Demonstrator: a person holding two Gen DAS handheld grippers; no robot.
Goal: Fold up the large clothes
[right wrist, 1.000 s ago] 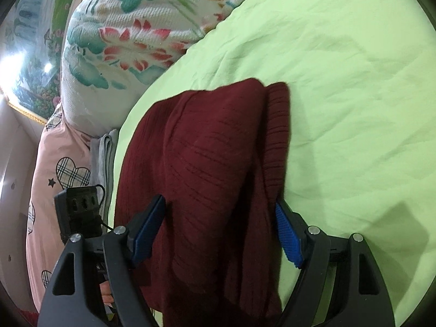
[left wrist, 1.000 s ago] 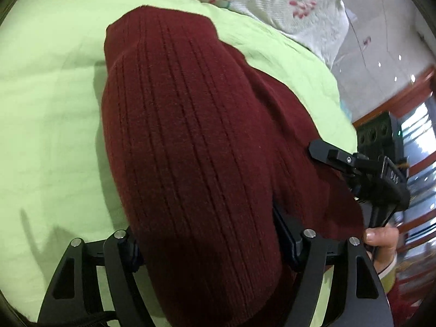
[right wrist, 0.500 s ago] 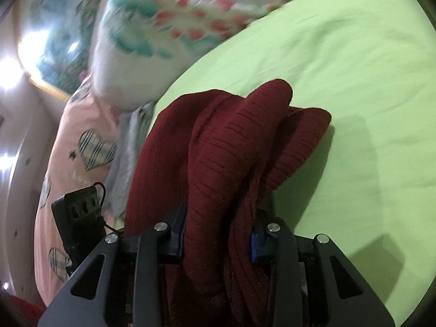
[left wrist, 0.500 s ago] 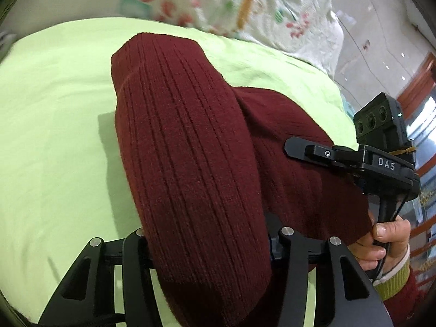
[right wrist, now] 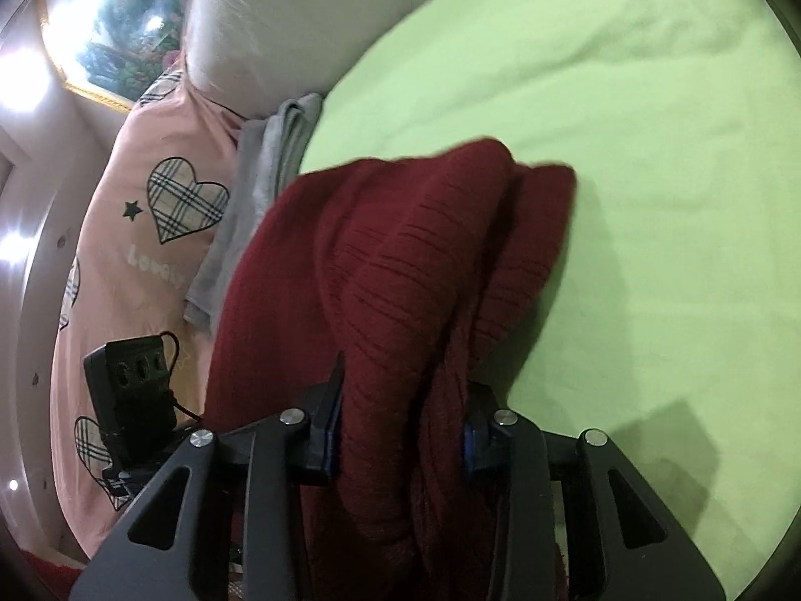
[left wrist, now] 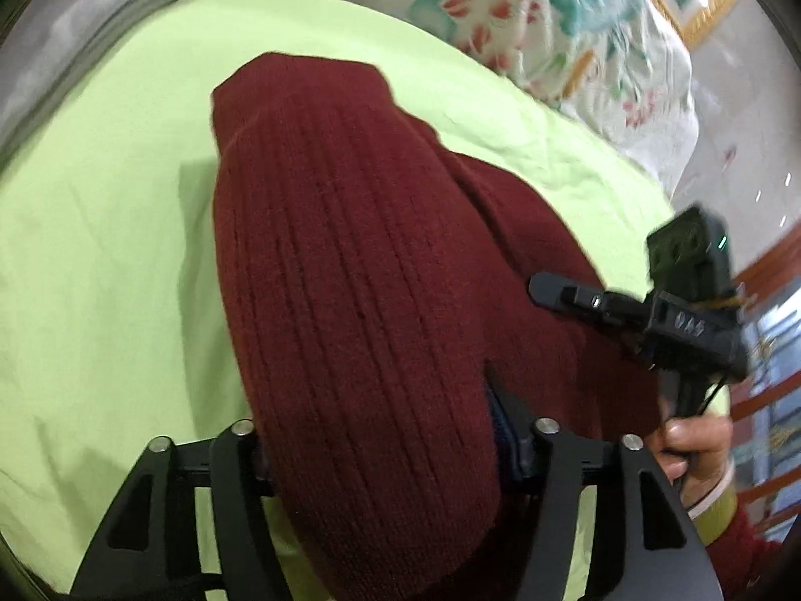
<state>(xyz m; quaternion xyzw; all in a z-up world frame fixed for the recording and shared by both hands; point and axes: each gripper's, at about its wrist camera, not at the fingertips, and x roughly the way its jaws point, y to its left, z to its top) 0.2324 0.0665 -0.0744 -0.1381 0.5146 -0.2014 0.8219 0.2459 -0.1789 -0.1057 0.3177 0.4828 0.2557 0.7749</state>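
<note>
Nearest in the left wrist view, the left gripper (left wrist: 385, 445) has its fingers (left wrist: 505, 425) pinching a thick roll of the dark red ribbed sweater (left wrist: 350, 275), which fills the gap between them and bulges forward over the bed. In the right wrist view the right gripper (right wrist: 400, 430) likewise has its fingers (right wrist: 328, 420) pressed onto a bunched fold of the sweater (right wrist: 400, 270), blue pads just showing at either side of the cloth.

The sweater lies in a heap on the light green sheet (left wrist: 100, 250) of the bed, its folded end pointing away from both grippers. In the left wrist view, bare sheet spreads wide to the left of the garment and beyond its far end; to the right, the right gripper (left wrist: 565, 295) reaches in over the sweater, held by a hand (left wrist: 696, 456), close to the bed's right edge.

In the right wrist view, bare green sheet (right wrist: 626, 150) lies open to the right and far side. To the left, a folded grey cloth (right wrist: 265, 190) lies at the sheet's edge, touching the sweater's far left side, with a pink heart-print pillow (right wrist: 150, 250) beside it.

Farthest, a floral quilt (left wrist: 550, 25) is piled along the far edge of the bed.
</note>
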